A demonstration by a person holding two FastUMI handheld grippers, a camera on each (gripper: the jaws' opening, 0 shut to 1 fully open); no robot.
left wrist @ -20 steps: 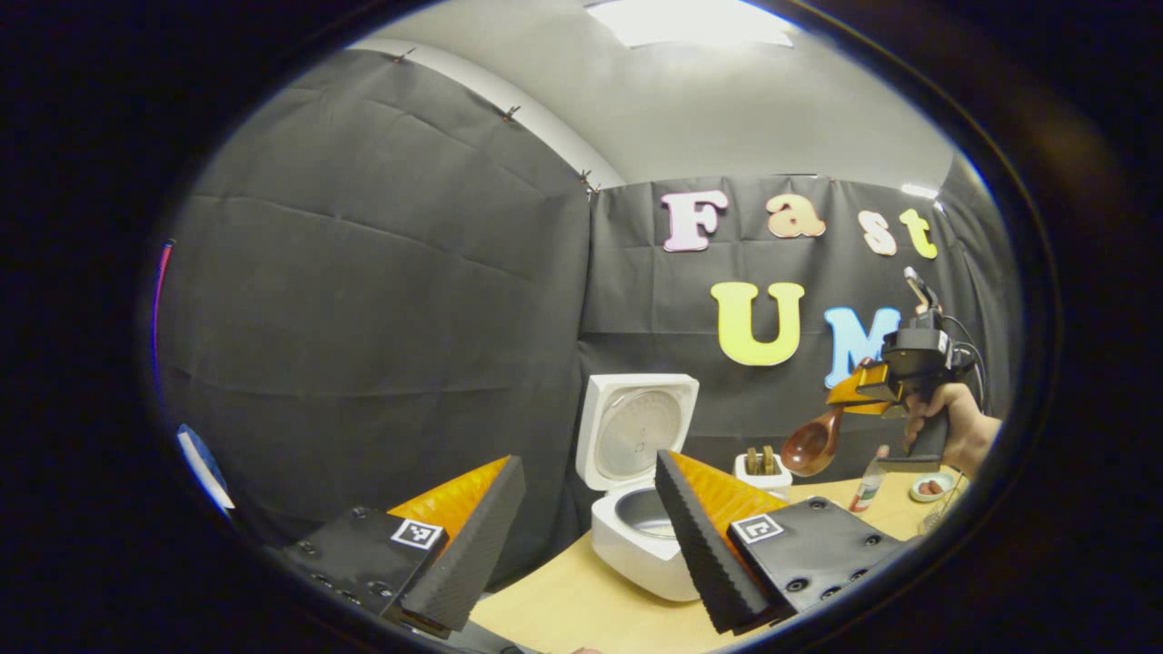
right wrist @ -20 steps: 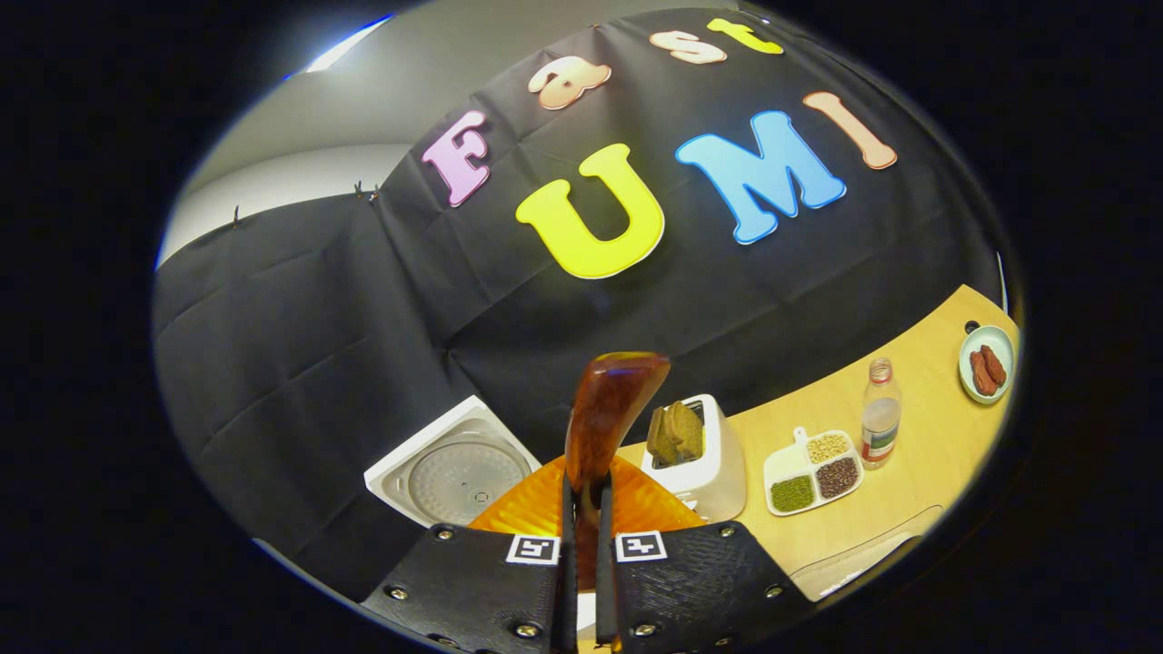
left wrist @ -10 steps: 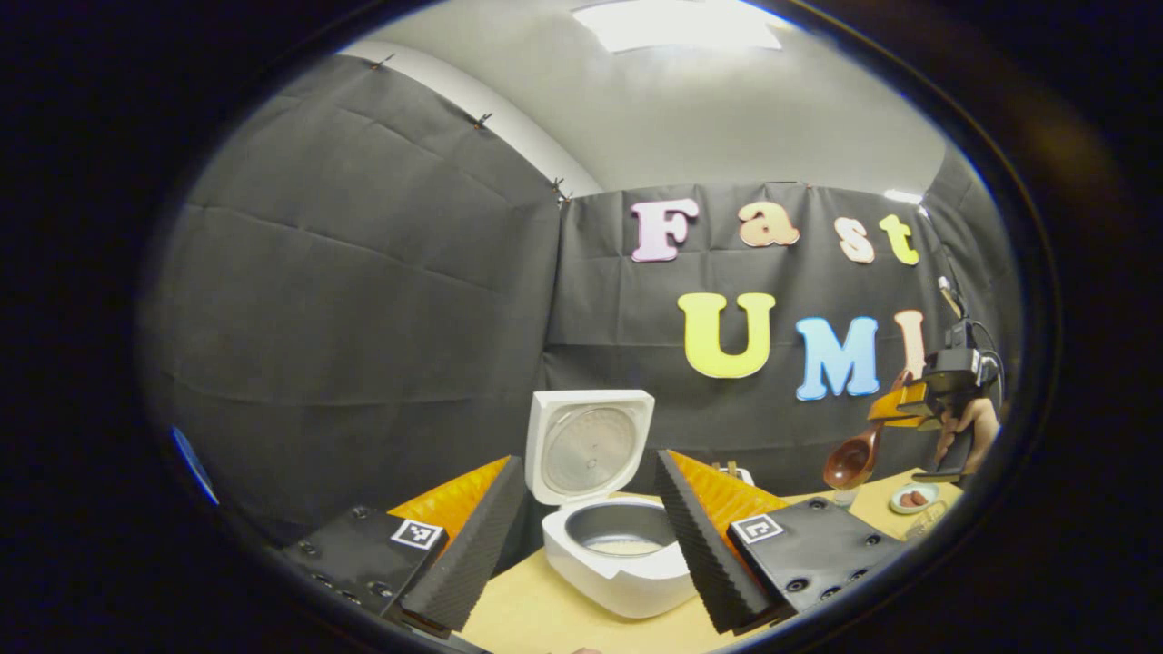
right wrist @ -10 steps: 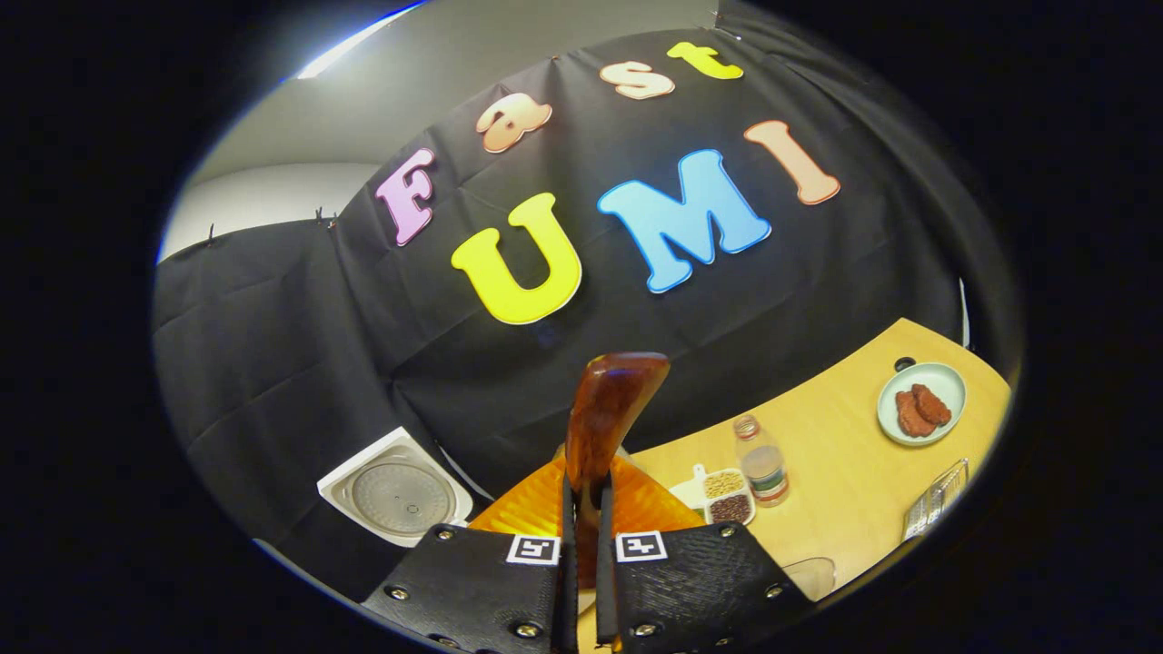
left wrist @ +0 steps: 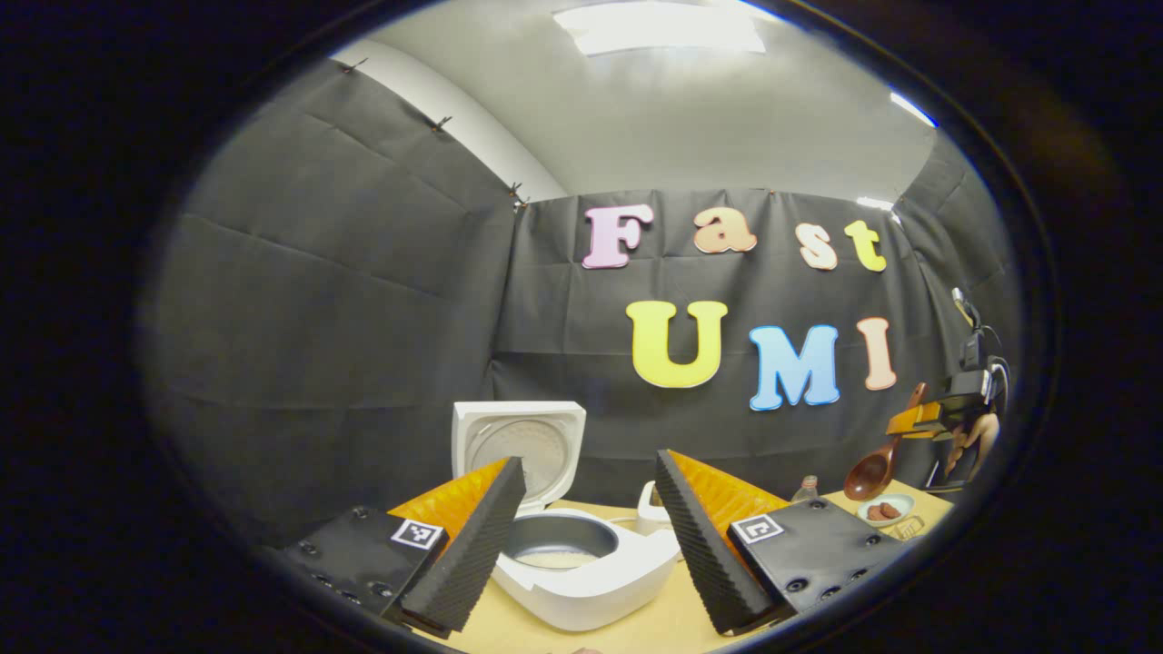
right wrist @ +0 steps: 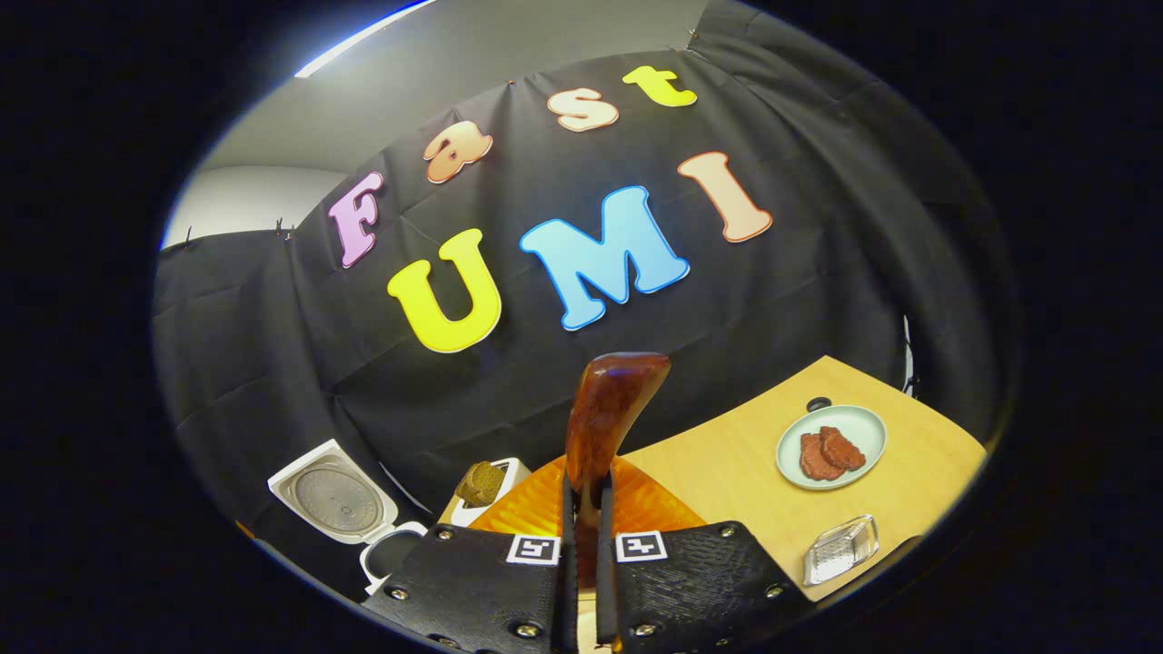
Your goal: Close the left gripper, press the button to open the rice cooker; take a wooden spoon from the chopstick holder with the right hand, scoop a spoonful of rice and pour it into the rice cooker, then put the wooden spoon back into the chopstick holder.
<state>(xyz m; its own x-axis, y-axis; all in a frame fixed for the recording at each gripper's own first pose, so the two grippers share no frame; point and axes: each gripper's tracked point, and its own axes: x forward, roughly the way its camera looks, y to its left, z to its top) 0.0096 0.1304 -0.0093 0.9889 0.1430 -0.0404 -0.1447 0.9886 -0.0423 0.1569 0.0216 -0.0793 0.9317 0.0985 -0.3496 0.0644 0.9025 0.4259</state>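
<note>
Right gripper (right wrist: 586, 581): your fingers are clamped on the handle of the wooden spoon (right wrist: 604, 427), which stands up between them in the right gripper view, its end tilted slightly to the right. In the left gripper view the same gripper (left wrist: 918, 420) sits far off at the right edge, above the table, held by your hand (left wrist: 977, 436); the spoon (left wrist: 872, 470) hangs from it with the bowl lowest, above a small plate (left wrist: 886, 509).

Left gripper (left wrist: 591, 527): your fingers stand wide apart, holding nothing, with the rice cooker between them and beyond.

Rice cooker (left wrist: 581, 563): white, on the wooden table (left wrist: 654, 627), lid (left wrist: 518, 445) swung up and standing open at the back. The metal inner pot shows a pale layer at the bottom. In the right gripper view the cooker (right wrist: 382, 554) lies at the lower left with its raised lid (right wrist: 332, 495).

Holder (right wrist: 482, 486): white, just right of the cooker, brown wooden pieces standing in it. In the left gripper view it is largely hidden behind your right-hand finger.

Bottle (left wrist: 807, 489): small and clear, on the table beyond your left gripper's right finger.

Plate (right wrist: 831, 447): pale, round, bearing reddish-brown slices, on the table (right wrist: 727, 472) to the right of the spoon.

Clear tray (right wrist: 840, 549): small, ribbed, near the table's front edge, just in front of the plate.
</note>
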